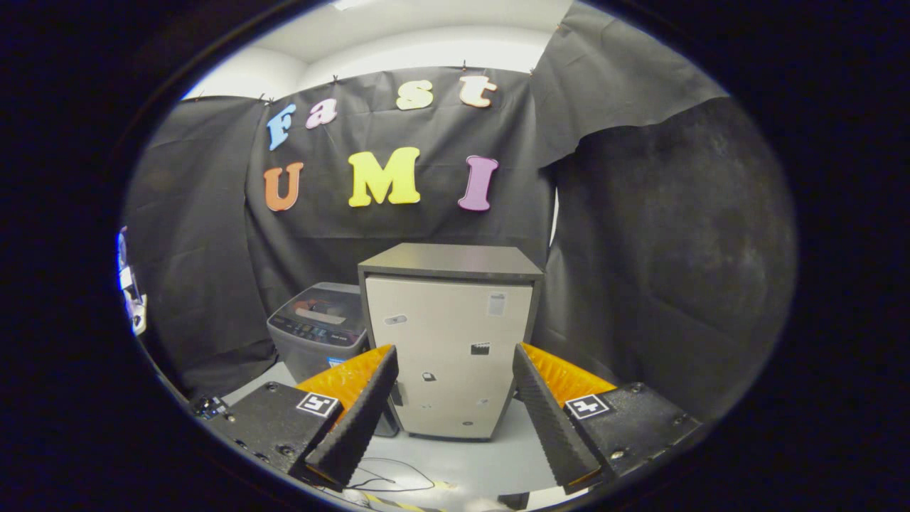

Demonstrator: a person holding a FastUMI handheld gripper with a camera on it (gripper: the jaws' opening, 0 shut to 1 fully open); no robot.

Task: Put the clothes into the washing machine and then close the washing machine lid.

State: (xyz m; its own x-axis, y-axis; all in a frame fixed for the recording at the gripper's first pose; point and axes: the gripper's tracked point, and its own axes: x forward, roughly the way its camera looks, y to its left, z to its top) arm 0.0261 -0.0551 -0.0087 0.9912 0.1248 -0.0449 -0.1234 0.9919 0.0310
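A small grey washing machine point(323, 334) stands on the pale tabletop point(469, 462), beyond my left finger point(359, 416) and partly hidden behind it. Its see-through lid lies flat on top, with something reddish showing faintly through it. My gripper point(455, 373) is open, fingers spread wide with nothing between them, well short of the machine. No loose clothes are visible on the table.
A tall beige cabinet point(448, 341) with a dark top stands straight ahead between my fingers, right beside the washing machine. A thin black cable point(391, 480) loops on the table near my fingers. Black cloth walls close the booth on all sides.
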